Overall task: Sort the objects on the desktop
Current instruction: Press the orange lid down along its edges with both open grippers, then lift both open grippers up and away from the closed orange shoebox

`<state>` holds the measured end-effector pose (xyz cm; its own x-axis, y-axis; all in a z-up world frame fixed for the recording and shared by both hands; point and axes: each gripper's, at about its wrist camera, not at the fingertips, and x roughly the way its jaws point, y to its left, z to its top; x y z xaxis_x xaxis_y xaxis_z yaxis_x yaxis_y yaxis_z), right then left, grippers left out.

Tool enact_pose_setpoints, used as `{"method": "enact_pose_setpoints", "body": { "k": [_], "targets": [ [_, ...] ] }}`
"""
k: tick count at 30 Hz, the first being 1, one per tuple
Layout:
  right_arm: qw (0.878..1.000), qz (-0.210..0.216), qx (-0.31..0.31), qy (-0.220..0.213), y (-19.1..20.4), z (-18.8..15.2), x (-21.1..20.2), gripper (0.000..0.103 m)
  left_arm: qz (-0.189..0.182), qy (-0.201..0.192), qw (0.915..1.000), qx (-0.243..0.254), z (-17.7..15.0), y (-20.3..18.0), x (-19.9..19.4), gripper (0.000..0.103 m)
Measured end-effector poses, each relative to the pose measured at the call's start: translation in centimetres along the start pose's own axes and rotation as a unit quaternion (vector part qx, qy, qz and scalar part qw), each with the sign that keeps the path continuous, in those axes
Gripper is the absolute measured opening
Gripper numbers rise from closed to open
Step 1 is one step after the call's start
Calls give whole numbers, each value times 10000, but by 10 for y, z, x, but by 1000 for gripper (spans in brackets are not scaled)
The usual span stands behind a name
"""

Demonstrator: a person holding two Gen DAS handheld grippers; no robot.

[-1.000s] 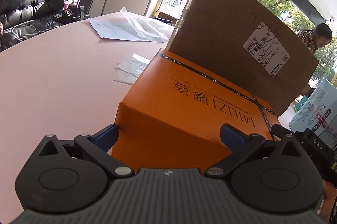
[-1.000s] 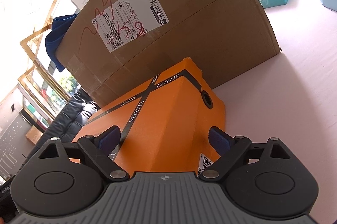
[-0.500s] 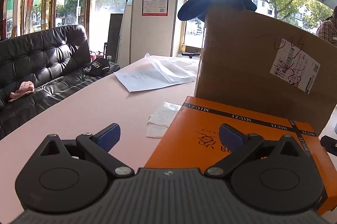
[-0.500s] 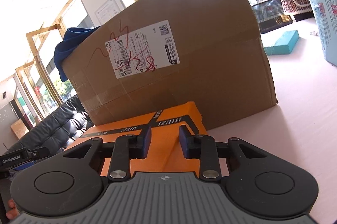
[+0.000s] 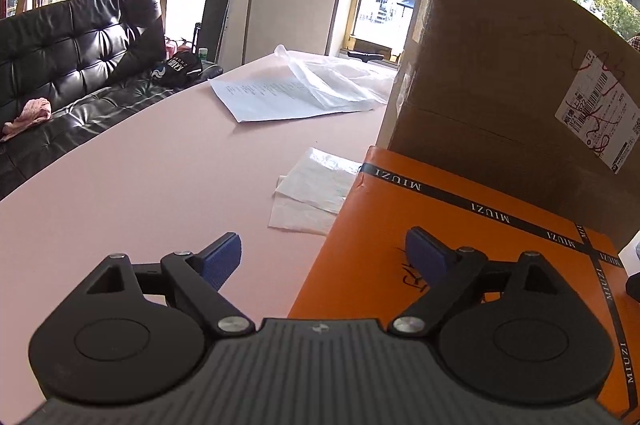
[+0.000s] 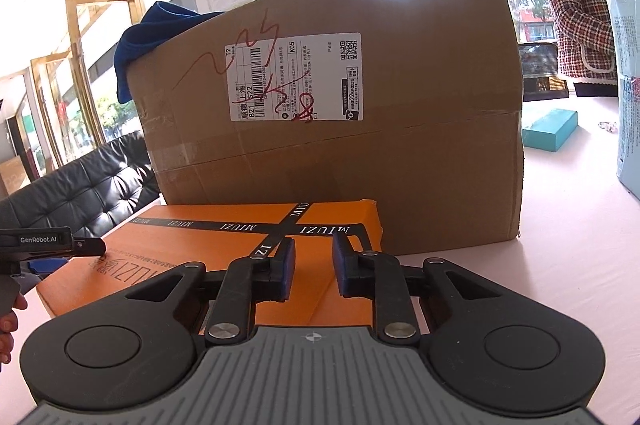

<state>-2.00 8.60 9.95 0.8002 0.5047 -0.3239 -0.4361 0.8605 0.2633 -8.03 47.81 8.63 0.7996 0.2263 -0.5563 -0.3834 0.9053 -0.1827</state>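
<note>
Orange box [image 6: 224, 245] is laid flat against the cardboard carton [image 6: 400, 153], seemingly placed; left gripper [image 5: 324, 257] is spread wide, right gripper [image 6: 314, 267] nearly closed on nothing, while papers [image 5: 316, 181] at frame centre remain unsorted.

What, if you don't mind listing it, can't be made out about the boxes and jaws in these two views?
- Orange box: its near edge is hidden by the left gripper body; the right wrist view hides it too.
- Cardboard box: contents unseen, flaps closed; blue cloth covers one top corner.
- Right gripper: jaws nearly together, contact with the box unclear.
- Shipping label: small print illegible.
</note>
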Motion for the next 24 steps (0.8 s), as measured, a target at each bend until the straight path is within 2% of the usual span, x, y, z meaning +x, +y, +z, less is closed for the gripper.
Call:
{"method": "enact_pose_setpoints", "body": {
  "k": [2,3,5,8,10,11,12,13,14,15,21,24],
  "targets": [
    [9989,53,460,-1,-10,-2,-1,22,32,-21,10000,-48,-2,-4,-1,91],
    [9966,1,817,121,-18,-2,0,48,34,-44,10000,-8,-2,-6,-3,90],
    [9883,-95,1481,359,-33,-3,1,84,-88,43,9999,-21,-3,-4,-6,90],
    [9802,87,1890,588,-44,-6,3,84,-423,347,9982,-240,-4,1,-6,91],
    [9747,404,2100,654,-45,-7,3,83,-643,538,9957,-381,-5,3,-5,91],
    [9721,563,2155,740,-44,-7,4,80,-754,633,9941,-452,-6,4,-4,92],
    [9698,692,2174,860,-41,-6,6,69,-864,728,9922,-522,-6,5,-3,92],
    [9714,626,2111,889,-36,-6,6,68,-974,823,9901,-592,-7,6,-2,92],
    [9744,479,2014,875,-32,-6,5,58,-1006,821,9897,-604,-8,7,-3,91],
    [9766,397,1940,844,-28,-6,3,56,-1014,807,9897,-610,-10,6,-6,88],
    [9793,327,1830,797,-21,-6,3,54,-1223,798,9854,-871,-12,25,-12,72],
    [9812,367,1713,813,-11,-6,7,53,-1205,716,9860,-904,-13,38,-18,72]
  ]
}}
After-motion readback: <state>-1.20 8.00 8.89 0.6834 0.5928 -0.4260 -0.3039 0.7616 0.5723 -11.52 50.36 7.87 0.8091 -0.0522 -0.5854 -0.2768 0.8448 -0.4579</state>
